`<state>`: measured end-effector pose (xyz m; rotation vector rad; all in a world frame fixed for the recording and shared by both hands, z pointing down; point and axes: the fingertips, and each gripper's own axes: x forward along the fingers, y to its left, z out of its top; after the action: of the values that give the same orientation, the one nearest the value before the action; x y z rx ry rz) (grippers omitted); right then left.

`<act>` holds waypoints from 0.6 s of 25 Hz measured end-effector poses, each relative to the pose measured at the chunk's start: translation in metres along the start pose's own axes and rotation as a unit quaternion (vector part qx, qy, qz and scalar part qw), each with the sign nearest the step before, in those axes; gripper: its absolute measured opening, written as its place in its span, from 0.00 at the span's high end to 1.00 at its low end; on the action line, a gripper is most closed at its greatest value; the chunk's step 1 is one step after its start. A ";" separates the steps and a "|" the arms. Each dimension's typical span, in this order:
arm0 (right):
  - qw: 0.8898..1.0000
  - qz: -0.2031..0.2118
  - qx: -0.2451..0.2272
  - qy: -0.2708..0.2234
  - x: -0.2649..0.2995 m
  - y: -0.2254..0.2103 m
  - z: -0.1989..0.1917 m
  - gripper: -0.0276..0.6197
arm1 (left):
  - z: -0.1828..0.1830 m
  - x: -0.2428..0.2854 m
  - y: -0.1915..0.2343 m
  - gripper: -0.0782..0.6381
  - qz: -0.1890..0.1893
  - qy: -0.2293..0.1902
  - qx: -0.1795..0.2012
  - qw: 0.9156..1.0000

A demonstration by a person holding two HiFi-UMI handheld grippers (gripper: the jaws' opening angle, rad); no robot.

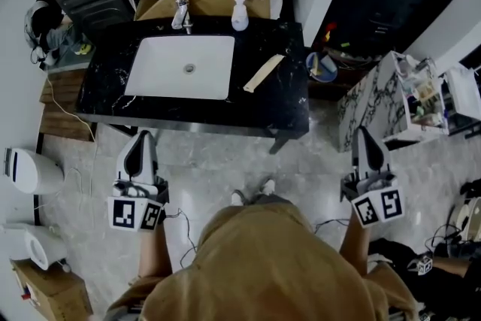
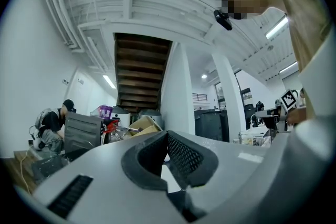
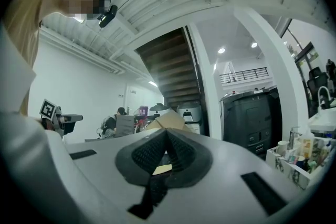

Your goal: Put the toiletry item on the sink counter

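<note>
Black marble tabletop (image 1: pixel 289 98) is standing at the far side of the scene, carrying a white basin (image 1: pixel 161 64) with a tap (image 1: pixel 181 13) behind it. A white bottle (image 1: pixel 239 13) is standing upright just right of the tap. A beige strip (image 1: pixel 264 73) is lying at a slant right of the basin; what it is cannot be told.

The left tongs (image 1: pixel 140 137) are hanging at the near left, over the floor and short of the tabletop's near edge. Their own view is showing the tips pressed together with nothing between them (image 2: pixel 167 136). The right tongs (image 1: pixel 364 133) are hanging at the near right in the same way, with the tips meeting and nothing gripped (image 3: pixel 167 134). Both are pointing towards the far side. In my judgement this is a waiting posture, and the task is not yet under way.

The toiletries (image 1: pixel 421 94) are sitting crowded in a marble-patterned rack (image 1: pixel 376 98) at the right, well apart from the tabletop. The right gripper view is showing them at its edge (image 3: pixel 302 157). Which one is wanted cannot be told. The right tongs are nearer the rack, so they are probably the ones placed to fetch it. Bare marble between the strip and the right edge is offering room for the set-down.
</note>
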<state>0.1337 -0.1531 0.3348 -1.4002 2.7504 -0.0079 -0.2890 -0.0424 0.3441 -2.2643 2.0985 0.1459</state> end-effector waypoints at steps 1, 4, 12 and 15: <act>1.000 0.000 0.001 0.000 0.000 -0.003 0.000 0.95 | 0.002 0.003 -0.002 0.89 0.001 -0.003 0.001 1.000; 1.000 0.004 0.003 -0.006 0.004 -0.011 0.002 0.95 | 0.009 0.014 -0.009 0.89 0.001 -0.015 0.008 1.000; 1.000 0.017 0.000 -0.015 0.016 -0.035 0.006 0.95 | 0.028 0.043 -0.028 0.89 0.001 -0.031 0.026 0.999; 1.000 0.022 0.001 -0.021 0.019 -0.042 0.008 0.95 | 0.033 0.051 -0.034 0.89 0.001 -0.037 0.032 0.999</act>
<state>0.1565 -0.1929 0.3276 -1.3245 2.7451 0.0208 -0.2526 -0.0867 0.3052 -2.1875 2.0384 0.1569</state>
